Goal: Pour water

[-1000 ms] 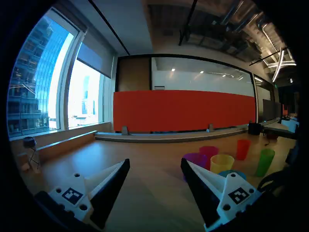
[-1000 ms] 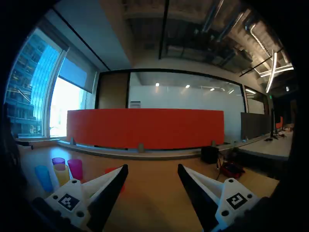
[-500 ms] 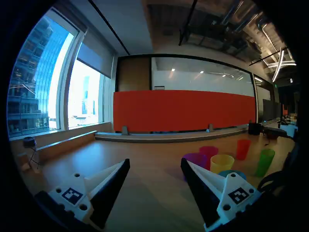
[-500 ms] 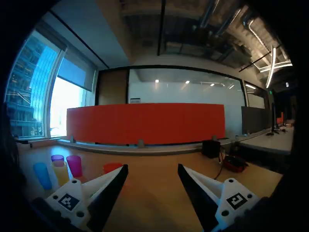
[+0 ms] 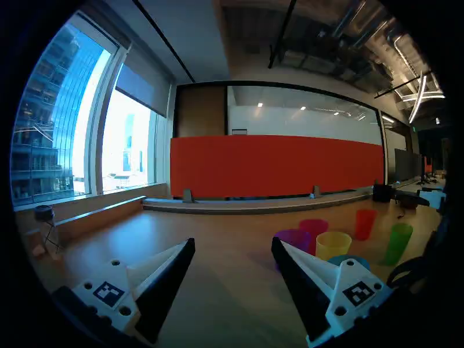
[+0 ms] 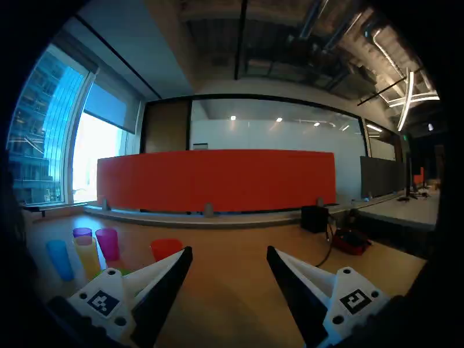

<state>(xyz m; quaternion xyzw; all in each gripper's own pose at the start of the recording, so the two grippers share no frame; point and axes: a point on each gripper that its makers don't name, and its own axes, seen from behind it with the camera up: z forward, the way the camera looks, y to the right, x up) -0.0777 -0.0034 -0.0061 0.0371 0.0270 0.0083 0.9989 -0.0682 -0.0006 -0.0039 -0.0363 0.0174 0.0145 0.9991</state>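
- Six cups (image 5: pixel 333 243) stand upright on the counter (image 5: pixel 232 290) in the left gripper view, right of the left tool (image 5: pixel 232 242) and just beyond its right finger. Its jaws are spread and hold nothing.
- In the right gripper view the cups lie left of the right tool (image 6: pixel 229 250), which is also spread and empty. The red cup (image 6: pixel 165 248) is the closest.

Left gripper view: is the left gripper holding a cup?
No, the left gripper is open with only bare table between its fingers, and the cups stand farther off.
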